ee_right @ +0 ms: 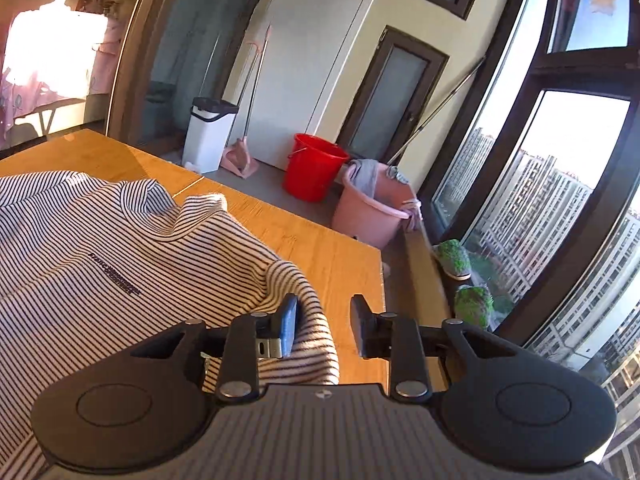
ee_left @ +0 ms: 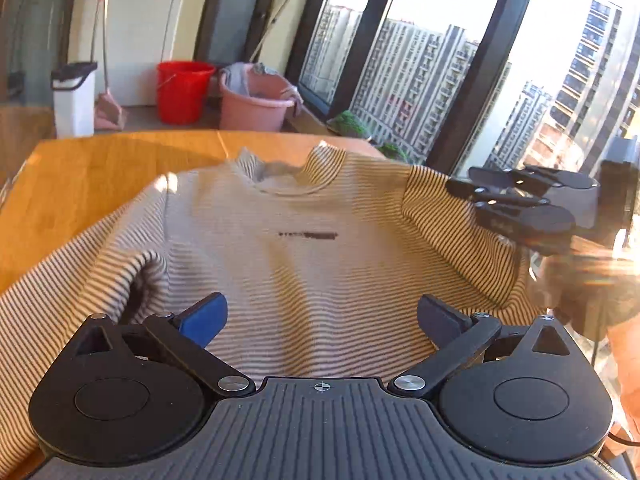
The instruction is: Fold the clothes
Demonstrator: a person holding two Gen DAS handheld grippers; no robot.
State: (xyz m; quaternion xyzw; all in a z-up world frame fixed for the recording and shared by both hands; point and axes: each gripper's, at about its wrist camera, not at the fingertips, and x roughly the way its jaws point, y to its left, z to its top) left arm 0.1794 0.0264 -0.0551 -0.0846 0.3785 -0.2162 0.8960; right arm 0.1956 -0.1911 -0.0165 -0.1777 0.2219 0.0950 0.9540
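The striped sweater (ee_left: 304,248) lies front-up on the wooden table (ee_left: 100,168), collar toward the far edge, small dark chest print too blurred to read. Left tool (ee_left: 322,316) hangs spread above its hem; right tool (ee_right: 325,326) spread beside the right sleeve

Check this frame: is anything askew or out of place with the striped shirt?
The striped shirt lies rumpled on the wooden table, collar puckered upward, and one sleeve hangs folded over the table edge. Nothing looks damaged.
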